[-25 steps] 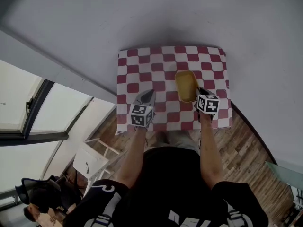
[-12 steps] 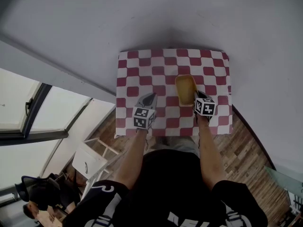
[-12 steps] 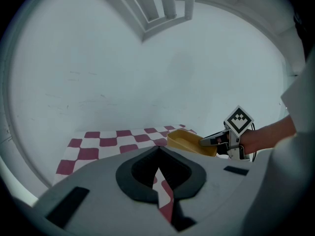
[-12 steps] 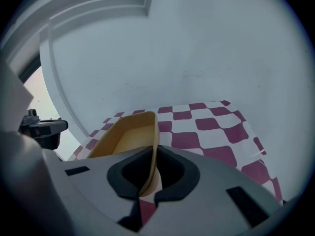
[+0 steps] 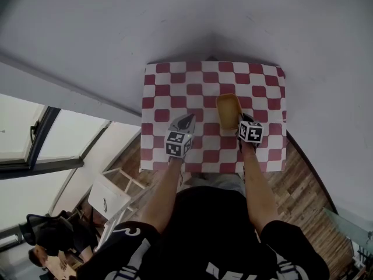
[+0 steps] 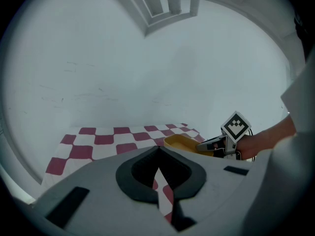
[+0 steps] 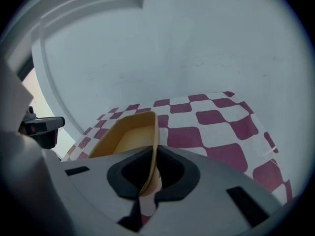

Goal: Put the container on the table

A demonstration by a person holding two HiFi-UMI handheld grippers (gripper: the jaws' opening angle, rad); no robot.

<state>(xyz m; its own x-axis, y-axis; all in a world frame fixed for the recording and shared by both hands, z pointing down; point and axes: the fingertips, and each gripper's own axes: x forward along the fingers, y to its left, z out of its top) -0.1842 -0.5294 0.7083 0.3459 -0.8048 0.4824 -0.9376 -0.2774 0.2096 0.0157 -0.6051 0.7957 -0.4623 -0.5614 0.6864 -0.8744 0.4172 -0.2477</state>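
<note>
Now, mid-frame: right gripper [image 5: 240,121] tilts down, pinching the container [image 5: 228,109] wall over the table [image 5: 175,80]; left gripper [image 5: 185,122] jaws together, empty.

L gripper [image 6: 158,148] closed; container [image 6: 181,143] rt, prob. gripped.

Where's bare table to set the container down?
Bare: the table strip along the wall, the left half beyond the left gripper, and the strip between container and right edge. Crowded: the near edge, under both grippers; the right gripper holds the container.
</note>
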